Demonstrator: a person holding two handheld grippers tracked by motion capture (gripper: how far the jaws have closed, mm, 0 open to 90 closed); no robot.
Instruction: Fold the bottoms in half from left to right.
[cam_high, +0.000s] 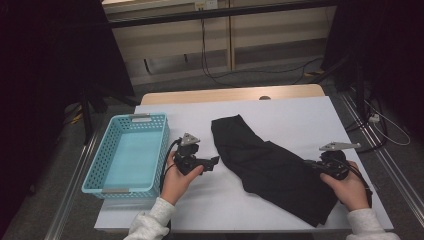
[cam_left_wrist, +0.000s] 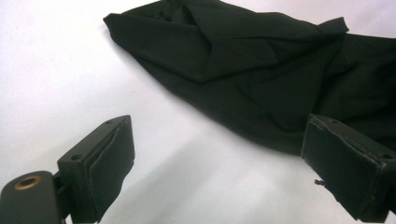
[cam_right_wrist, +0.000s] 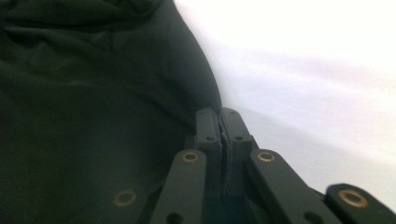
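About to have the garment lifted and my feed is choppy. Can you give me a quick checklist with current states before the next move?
1. Right gripper shut: ok, jaws pressed together at the black garment's edge.
2. Cloth actually pinched by it: cannot tell, the closed jaws hide the contact.
3. Left gripper open: ok, jaws wide apart, nothing between them.
4. Left gripper aimed at the garment: ok, cloth lies just ahead of its jaws.
5. Blue basket ready: ok, upright, left of the left gripper.
6. Garment on the white table: ok, crumpled, within the edges.
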